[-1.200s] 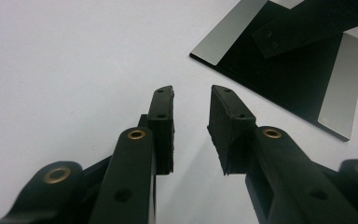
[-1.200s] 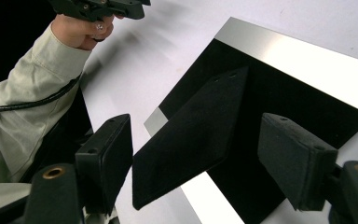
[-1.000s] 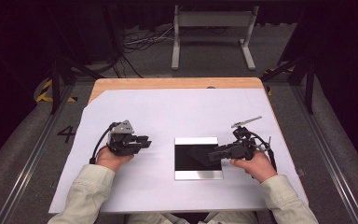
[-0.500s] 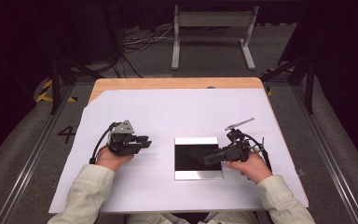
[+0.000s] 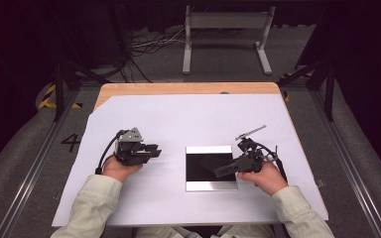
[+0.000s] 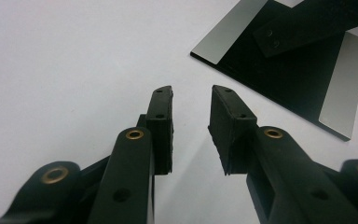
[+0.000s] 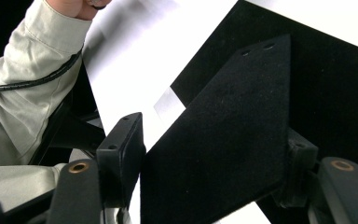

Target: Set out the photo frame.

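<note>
Since earlier frames: right gripper (image 5: 226,170) shifted slightly toward centre, now over black tile (image 5: 211,167); its jaws just been closing, wide black pad lying over tile surface, jaws apart, not pressing on anything. Left gripper (image 5: 155,150) unchanged, jaws apart, nothing between. Tile lies flat on white sheet (image 5: 193,119), just at 5 o'clock of sheet centre, silver strips on its top and bottom edges. Sheet covers wooden table (image 5: 178,88); bare wood strip at 12 o'clock. Grey metal stand (image 5: 226,29) on dark floor beyond table, cables (image 5: 151,43) at 11 o'clock.
</note>
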Available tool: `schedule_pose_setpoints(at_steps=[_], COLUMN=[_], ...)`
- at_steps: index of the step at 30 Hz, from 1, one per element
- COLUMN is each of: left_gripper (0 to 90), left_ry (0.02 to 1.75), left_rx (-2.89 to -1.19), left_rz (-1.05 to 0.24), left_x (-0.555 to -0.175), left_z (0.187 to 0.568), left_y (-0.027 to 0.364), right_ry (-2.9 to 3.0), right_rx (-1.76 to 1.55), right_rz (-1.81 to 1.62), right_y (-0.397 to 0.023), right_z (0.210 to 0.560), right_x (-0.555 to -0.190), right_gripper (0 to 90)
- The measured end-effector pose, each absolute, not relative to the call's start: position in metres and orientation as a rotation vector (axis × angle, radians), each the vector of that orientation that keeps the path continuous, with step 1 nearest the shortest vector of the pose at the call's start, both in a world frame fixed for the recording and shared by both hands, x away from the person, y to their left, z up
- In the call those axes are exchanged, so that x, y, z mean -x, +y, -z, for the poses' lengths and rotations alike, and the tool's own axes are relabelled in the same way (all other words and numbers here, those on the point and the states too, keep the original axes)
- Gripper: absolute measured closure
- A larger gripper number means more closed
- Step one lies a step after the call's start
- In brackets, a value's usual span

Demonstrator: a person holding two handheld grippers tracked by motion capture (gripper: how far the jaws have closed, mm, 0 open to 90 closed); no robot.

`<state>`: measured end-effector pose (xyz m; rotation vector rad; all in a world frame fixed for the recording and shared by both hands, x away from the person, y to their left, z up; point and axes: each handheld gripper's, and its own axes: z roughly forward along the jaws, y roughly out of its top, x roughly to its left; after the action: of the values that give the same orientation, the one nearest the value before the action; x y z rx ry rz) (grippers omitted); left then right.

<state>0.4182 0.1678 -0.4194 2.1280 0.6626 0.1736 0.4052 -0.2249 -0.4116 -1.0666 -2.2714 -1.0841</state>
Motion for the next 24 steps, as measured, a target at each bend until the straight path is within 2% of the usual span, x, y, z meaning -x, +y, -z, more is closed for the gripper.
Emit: schedule_pose_setpoints(at_steps=[11, 16, 24], left_gripper=[69.7, 69.7, 69.6], left_ry=[0.663, 0.667, 0.665], left_rx=[-2.132, -2.130, -2.130], left_rz=[-0.171, -0.167, -0.167], left_x=[-0.419, -0.418, -0.418], left_z=[0.420, 0.420, 0.419], left_y=[0.168, 0.168, 0.169], right_ry=[-2.275, -2.313, -2.377], right_rx=[1.075, 1.023, 0.971], right_rz=[1.044, 1.062, 1.043], right_y=[-0.224, -0.222, -0.218], right_z=[0.409, 0.402, 0.395], right_x=[-0.404, -0.400, -0.394], right_gripper=[44.3, 55.9, 67.0])
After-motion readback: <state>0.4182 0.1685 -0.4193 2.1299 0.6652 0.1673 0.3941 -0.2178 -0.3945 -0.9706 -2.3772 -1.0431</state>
